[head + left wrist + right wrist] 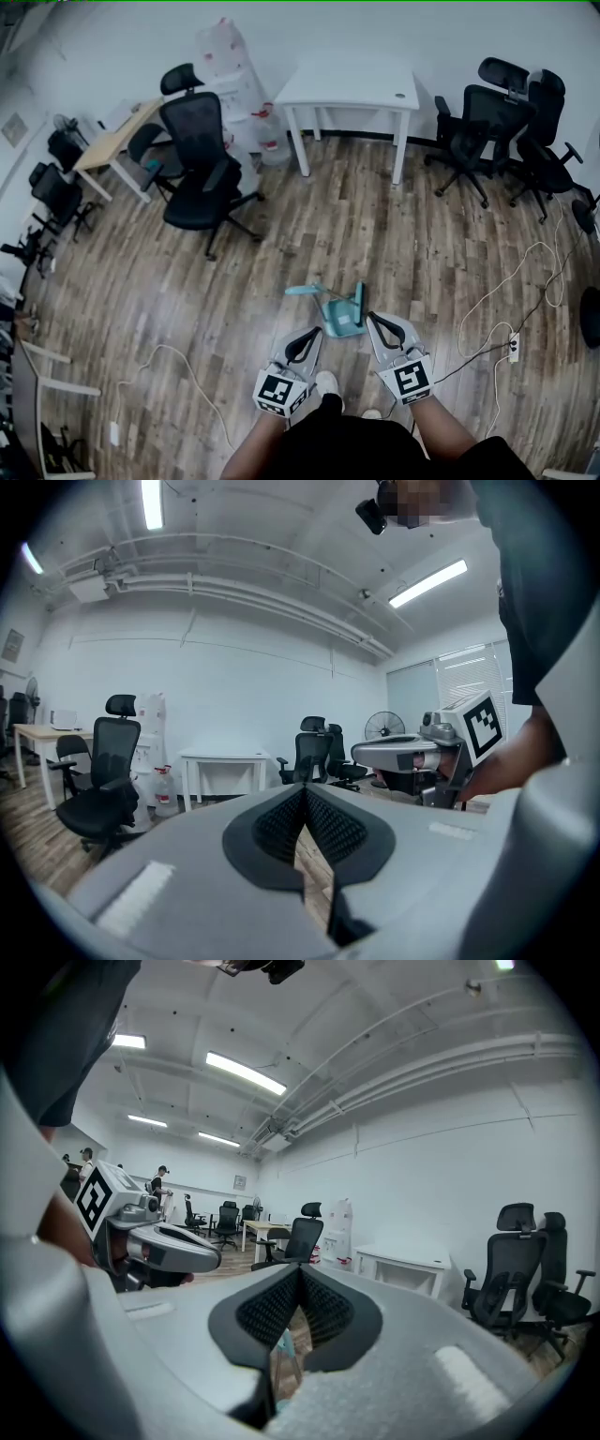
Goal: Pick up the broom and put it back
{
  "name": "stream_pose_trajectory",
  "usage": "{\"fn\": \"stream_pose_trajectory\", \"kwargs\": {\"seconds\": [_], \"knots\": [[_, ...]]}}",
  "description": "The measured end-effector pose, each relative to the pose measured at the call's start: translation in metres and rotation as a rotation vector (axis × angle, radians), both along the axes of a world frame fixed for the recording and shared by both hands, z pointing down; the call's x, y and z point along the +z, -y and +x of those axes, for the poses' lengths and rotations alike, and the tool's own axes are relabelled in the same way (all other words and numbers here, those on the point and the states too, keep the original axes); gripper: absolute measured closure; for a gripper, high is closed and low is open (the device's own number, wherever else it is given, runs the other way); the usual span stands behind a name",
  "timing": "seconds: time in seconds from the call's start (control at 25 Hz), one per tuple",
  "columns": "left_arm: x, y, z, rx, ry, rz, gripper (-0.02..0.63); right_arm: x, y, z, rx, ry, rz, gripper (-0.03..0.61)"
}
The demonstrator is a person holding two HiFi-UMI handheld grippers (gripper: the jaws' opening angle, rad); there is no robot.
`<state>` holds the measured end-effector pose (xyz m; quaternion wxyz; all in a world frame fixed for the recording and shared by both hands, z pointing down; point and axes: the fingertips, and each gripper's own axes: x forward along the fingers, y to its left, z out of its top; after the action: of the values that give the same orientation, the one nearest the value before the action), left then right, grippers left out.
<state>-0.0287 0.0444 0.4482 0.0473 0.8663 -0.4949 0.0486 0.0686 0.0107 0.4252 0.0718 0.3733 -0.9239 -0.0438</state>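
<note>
A teal broom [339, 313] lies on the wooden floor just ahead of the person's feet, its handle end [304, 291] pointing left. My left gripper [316, 332] hovers just left of it, held nearly level, pads pressed together with nothing between them. My right gripper [371, 318] is just right of the broom, also shut and empty. In the left gripper view the shut jaws [305, 790] face the room, with the right gripper [403, 754] beside them. In the right gripper view a sliver of the teal broom [281, 1343] shows under the shut jaws [300, 1270].
A white table [352, 89] stands at the far wall with water jugs [230, 56] to its left. A black office chair [197, 159] sits mid-left and more chairs [506, 122] at the right. A wooden desk [112, 141] is far left. Cables and a power strip [512, 347] lie right.
</note>
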Motion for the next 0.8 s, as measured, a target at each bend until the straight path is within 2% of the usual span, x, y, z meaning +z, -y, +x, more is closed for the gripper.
{"fn": "stream_pose_trajectory", "kwargs": {"seconds": [0.48, 0.8], "knots": [[-0.013, 0.062, -0.073, 0.020, 0.013, 0.037, 0.594, -0.006, 0.059, -0.075, 0.031, -0.002, 0.014, 0.575], [-0.017, 0.071, -0.098, -0.016, -0.033, 0.041, 0.594, -0.006, 0.067, -0.090, 0.037, -0.006, 0.006, 0.575]]}}
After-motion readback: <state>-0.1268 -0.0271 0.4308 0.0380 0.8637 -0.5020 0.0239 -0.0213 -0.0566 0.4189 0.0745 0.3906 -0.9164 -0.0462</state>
